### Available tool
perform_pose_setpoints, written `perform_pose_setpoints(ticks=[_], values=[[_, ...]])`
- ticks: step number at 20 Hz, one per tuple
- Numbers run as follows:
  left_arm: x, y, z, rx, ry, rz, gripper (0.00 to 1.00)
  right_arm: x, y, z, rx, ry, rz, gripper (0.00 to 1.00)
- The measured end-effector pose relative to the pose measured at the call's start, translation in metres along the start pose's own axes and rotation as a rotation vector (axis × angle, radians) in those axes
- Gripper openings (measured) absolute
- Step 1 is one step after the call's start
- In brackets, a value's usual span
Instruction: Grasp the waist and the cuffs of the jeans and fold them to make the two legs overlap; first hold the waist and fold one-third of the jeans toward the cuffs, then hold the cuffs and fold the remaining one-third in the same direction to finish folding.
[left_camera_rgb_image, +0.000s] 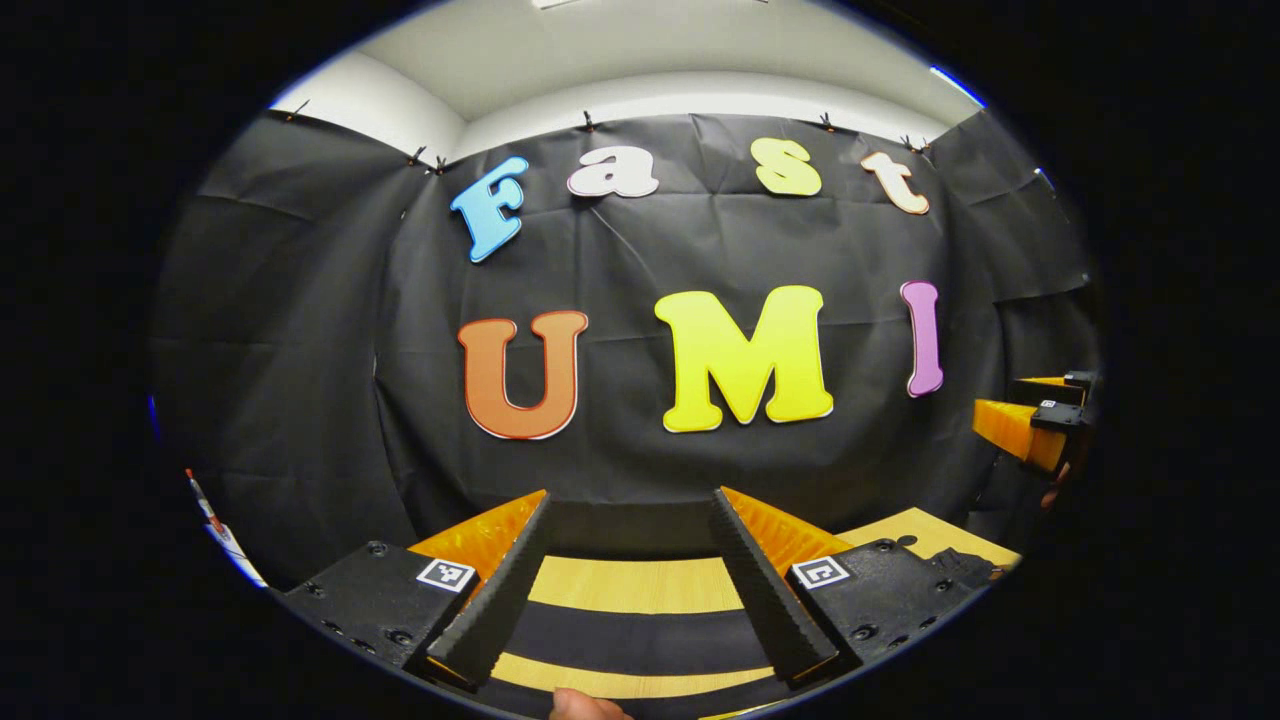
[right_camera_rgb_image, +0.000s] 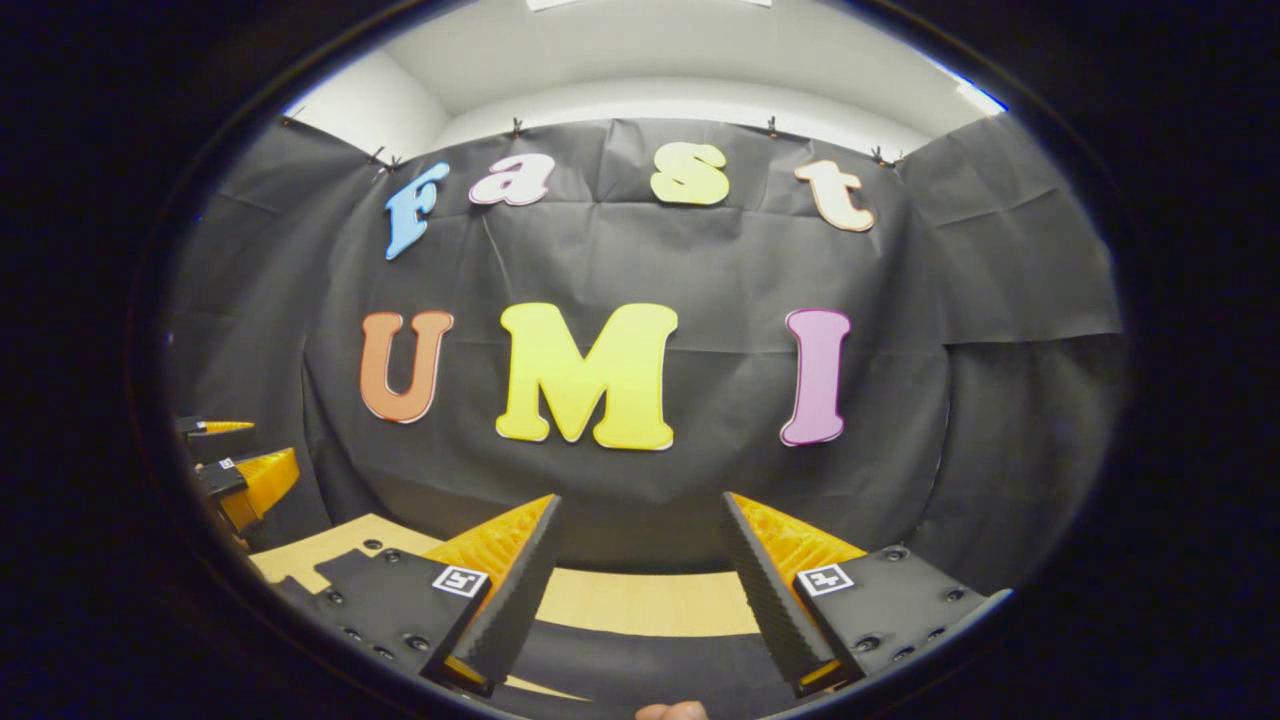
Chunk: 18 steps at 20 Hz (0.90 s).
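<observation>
The space ahead is bounded by the black cloth booth wall (left_camera_rgb_image: 700, 450) at the far side. A light wooden tabletop (left_camera_rgb_image: 630, 585) lies below, crossed by a dark band (left_camera_rgb_image: 640, 625). The other gripper (left_camera_rgb_image: 1035, 425) is seen at far right, well apart.

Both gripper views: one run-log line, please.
left tongs: open, raised, nothing held | right tongs: open, raised, nothing held | table: wooden, dark bands

No words or numbers can be read on any object. Two small square black-and-white coded tags (left_camera_rgb_image: 446, 574) sit on the left gripper (left_camera_rgb_image: 632, 500), one beside each finger's base. Two more tags (right_camera_rgb_image: 459, 581) sit likewise on the right gripper (right_camera_rgb_image: 641, 498).
</observation>
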<state>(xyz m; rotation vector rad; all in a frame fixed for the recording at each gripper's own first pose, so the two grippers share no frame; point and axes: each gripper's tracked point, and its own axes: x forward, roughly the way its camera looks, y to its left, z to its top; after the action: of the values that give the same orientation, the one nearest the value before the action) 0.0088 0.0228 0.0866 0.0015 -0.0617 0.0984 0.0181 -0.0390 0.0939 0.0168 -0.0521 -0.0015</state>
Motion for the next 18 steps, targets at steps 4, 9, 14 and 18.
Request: perform_pose_setpoints(ticks=[4,9,14,18], values=[[-0.009,0.008,-0.015,0.01,0.035,0.014,0.99,-0.005,0.01,-0.008,-0.006,0.006,0.03,0.94],[-0.031,0.026,-0.092,0.006,0.167,0.028,0.99,-0.019,0.02,-0.058,-0.013,0.047,0.065,0.97],[-0.096,0.074,-0.194,-0.255,0.445,0.123,1.0,-0.029,0.017,-0.114,-0.042,0.147,0.069,0.95],[-0.148,0.148,-0.264,-0.426,0.617,0.332,0.99,-0.031,0.009,-0.121,-0.041,0.169,0.057,0.95]])
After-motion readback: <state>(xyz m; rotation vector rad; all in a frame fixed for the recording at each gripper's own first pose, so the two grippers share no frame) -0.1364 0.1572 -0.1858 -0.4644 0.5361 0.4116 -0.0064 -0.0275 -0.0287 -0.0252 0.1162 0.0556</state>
